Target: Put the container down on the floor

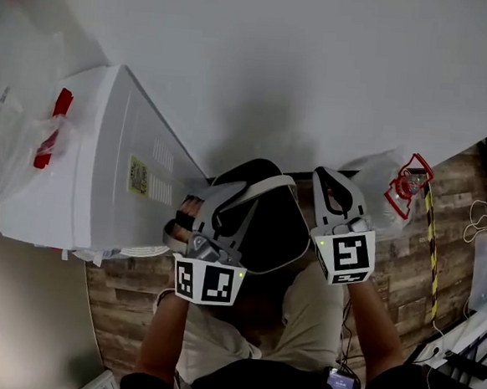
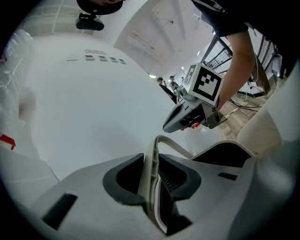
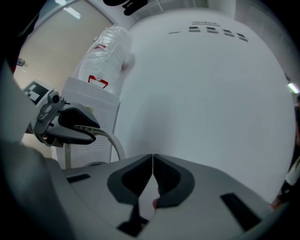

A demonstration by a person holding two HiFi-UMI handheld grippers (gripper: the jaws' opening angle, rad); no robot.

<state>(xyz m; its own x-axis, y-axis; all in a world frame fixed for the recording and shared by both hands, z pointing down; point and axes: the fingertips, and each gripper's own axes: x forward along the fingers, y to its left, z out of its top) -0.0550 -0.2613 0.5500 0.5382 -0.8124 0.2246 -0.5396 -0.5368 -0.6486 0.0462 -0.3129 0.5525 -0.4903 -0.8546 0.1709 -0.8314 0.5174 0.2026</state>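
My left gripper [image 2: 151, 161] clamps the pale hoop [image 2: 178, 144] of the dark container [image 1: 262, 229], hanging above the floor [image 1: 398, 260]. My right gripper [image 3: 153, 159] is pinched shut, seemingly empty. I'd lower level, slowly, clear of the wall [image 1: 320, 70].

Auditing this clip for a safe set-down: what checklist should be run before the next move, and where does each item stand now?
1. Left tongs shut on the handle: ok.
2. Right tongs sharing the load: cannot tell; jaws together, nothing clearly between them.
3. Container resting on the wooden floor: cannot tell, its base is hidden.
4. Landing spot free: cannot tell, hidden beneath it.
5. Gap to the white appliance: cannot tell; they are close.
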